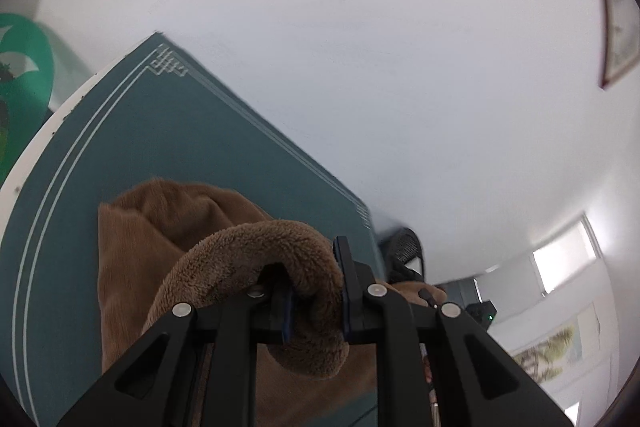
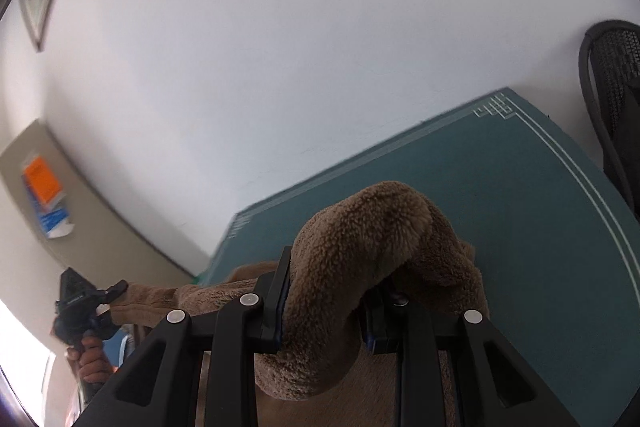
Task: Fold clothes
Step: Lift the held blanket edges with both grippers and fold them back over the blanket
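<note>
Item: brown fleece garment (image 2: 372, 239), which we hold stretched between both hands above the teal mat (image 2: 540, 227). Left gripper (image 1: 316, 291) and right gripper (image 2: 324, 303) each clamp a bunched edge (neither nearer); its long axis runs gripper to gripper.

Ahead of the jaws lies a teal mat (image 1: 180, 147) with thin white border lines and a knot pattern at its corners, set on a white-edged table (image 1: 36, 151). Beyond it rises a plain white wall (image 2: 280, 47) bearing a framed picture (image 1: 620, 27). Right of the right-hand jaws stands a black mesh chair (image 2: 612, 67). Far left of them, an orange and blue item (image 2: 46, 191), possibly paper packets, is blurred.
</note>
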{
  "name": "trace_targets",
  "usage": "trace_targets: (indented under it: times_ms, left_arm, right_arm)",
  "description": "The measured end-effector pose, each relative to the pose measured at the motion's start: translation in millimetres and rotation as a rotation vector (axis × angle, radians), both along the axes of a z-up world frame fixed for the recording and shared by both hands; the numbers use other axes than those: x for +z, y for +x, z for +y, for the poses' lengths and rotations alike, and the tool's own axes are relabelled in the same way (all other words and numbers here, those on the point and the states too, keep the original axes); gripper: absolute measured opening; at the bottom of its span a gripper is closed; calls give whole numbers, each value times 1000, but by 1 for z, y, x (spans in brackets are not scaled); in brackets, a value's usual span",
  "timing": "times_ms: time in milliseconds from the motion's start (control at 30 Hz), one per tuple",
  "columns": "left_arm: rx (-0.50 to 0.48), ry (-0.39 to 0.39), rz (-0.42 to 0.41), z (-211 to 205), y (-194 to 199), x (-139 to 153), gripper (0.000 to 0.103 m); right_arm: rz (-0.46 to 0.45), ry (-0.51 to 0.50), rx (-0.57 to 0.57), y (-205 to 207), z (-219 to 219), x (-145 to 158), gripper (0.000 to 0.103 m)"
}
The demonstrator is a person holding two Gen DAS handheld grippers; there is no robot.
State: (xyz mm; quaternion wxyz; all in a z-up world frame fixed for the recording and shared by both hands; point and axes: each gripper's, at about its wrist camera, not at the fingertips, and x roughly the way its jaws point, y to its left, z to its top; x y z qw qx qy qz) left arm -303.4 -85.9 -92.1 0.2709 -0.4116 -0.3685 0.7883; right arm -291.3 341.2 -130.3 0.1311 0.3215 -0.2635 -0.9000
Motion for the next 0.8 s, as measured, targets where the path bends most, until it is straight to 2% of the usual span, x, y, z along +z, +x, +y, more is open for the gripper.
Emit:
trace_targets:
  times_ms: [133, 167, 233, 267, 300, 433, 533, 600, 667, 733, 800]
  left_arm:
    - [28, -38, -100, 8, -41, -33, 19]
    - [39, -51, -123, 10, -48, -41, 19]
    - [59, -47, -188, 9, -61, -58, 19]
    - [73, -40, -215, 7, -66, -64, 19]
    - [80, -30, -234, 4, -70, -70, 19]
    - [74, -38, -258, 1, -80, -76, 20]
    - [51, -25, -277, 1, -85, -73, 21]
    - [50, 40, -285, -4, -87, -70, 27]
    - [48, 106, -262, -9, -86, -61, 45]
    - [46, 96, -243, -10, -80, -52, 56]
    - [28, 53, -241, -5, -76, -49, 61]
  right_arm:
    - [-77, 15, -65, -34, 2, -29, 30]
    - [-94, 19, -73, -41, 4, -35, 34]
    - [-113, 4, -87, -53, 8, -46, 57]
    - [-113, -9, -96, -57, 11, -49, 77]
    - [-98, -21, -114, -56, 14, -51, 84]
    - [-79, -86, -176, -54, 37, -50, 84]
    - [-89, -84, -195, -45, 48, -47, 84]
    - [-85, -52, -182, -36, 46, -42, 84]
    - [-67, -7, -128, -29, 37, -31, 84]
    - [-54, 60, -36, -24, 20, -18, 84]
    - [-86, 141, 88, -19, 1, -14, 84]
